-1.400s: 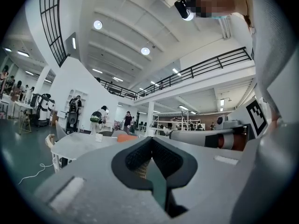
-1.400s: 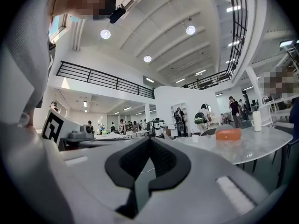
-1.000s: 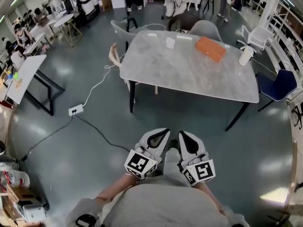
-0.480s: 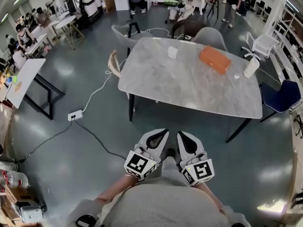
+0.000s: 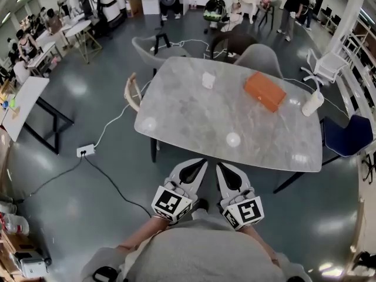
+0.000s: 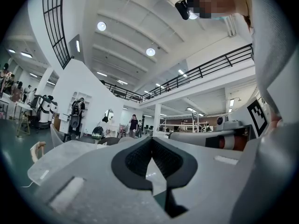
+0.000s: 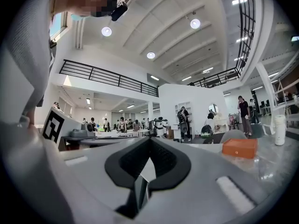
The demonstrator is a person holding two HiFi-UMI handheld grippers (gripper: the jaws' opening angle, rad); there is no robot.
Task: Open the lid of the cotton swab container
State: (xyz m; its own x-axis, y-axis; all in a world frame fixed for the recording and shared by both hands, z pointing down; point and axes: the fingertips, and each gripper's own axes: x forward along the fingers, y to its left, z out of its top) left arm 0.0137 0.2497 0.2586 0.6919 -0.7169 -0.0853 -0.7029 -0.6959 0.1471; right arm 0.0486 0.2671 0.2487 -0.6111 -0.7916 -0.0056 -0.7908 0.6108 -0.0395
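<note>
**Task not begun: both claws empty, container out of reach**

The marbled grey surface fills the middle of the head view, at 12 o'clock from the person, with a strip of floor between its near edge and the claws. The left claw and right claw hang side by side close to the body. Each has its jaws pressed together with nothing between them, as each gripper view confirms.

On the surface, an orange box lies at about 1 o'clock and a tall white cylinder stands near the edge at 2 o'clock. A small white container sits at 12 o'clock on the far half. It is probably the cotton swab container, though too small to be sure, and its lid cannot be made out.

Nothing is done yet. Approaching, steadying the container and lifting the lid all remain.
</note>
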